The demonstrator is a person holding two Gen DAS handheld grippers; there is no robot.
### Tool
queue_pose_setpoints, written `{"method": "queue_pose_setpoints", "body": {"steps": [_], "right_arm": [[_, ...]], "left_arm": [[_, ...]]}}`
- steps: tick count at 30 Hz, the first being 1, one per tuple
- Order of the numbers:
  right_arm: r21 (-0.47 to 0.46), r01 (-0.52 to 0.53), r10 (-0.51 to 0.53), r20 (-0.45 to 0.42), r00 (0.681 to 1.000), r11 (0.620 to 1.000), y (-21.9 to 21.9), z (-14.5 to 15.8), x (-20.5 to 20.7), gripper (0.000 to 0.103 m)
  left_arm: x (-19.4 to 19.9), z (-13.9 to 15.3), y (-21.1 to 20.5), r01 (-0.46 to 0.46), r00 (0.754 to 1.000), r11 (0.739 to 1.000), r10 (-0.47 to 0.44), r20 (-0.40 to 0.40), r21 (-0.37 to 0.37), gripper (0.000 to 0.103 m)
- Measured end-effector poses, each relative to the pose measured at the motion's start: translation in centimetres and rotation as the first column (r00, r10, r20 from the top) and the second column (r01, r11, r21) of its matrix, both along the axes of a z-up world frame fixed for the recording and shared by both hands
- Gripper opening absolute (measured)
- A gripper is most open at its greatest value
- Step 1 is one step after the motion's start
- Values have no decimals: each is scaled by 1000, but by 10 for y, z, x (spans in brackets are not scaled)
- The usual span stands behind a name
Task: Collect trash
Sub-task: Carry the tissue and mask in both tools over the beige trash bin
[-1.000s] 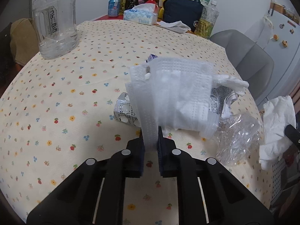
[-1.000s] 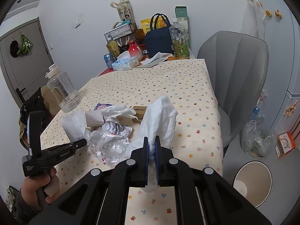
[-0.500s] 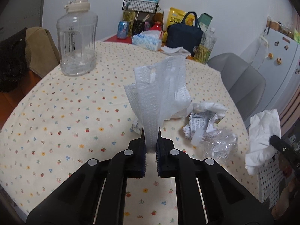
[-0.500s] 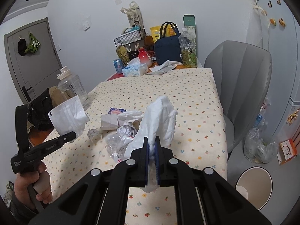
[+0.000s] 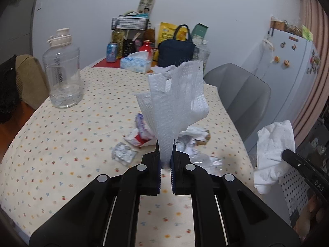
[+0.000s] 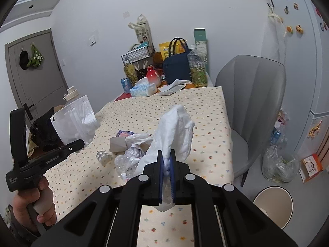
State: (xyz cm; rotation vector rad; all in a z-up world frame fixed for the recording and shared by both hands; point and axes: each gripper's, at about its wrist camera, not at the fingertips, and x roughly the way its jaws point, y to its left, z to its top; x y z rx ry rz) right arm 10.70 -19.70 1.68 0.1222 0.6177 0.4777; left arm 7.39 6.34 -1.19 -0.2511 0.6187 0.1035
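Observation:
My left gripper (image 5: 165, 144) is shut on a white embossed plastic bag (image 5: 176, 98) and holds it upright above the table; the bag also shows in the right wrist view (image 6: 75, 121). My right gripper (image 6: 166, 154) is shut on a crumpled white tissue (image 6: 176, 129), held over the table's near right side; the tissue shows in the left wrist view (image 5: 273, 152). A trash pile lies mid-table: crushed clear bottle (image 6: 129, 160), small cardboard box (image 6: 117, 144), foil wad (image 5: 123, 154), red-white wrapper (image 5: 139, 139).
A white waste bin (image 6: 273, 205) stands on the floor right of the table, beside a grey chair (image 6: 250, 107). A big clear water jug (image 5: 62, 70) stands far left. Tissue box (image 5: 135, 62), navy bag (image 5: 176, 51) and bottles line the far end.
Both grippers have lifted and pulled back from the trash pile with their loads. The left gripper's bag now stands higher above the table.

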Motion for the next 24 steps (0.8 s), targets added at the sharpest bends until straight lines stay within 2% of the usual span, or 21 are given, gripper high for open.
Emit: {"method": "queue_pose_setpoints", "body": {"steps": [12, 24], "right_arm": [[39, 140, -139, -30, 990, 989, -75, -11, 9, 7], [66, 277, -269, -106, 957, 959, -159, -47, 19, 7]], "left_arm": [[38, -3, -85, 153, 988, 988, -152, -31, 33, 8], [81, -21, -176, 296, 952, 953, -290, -97, 61, 8]]}}
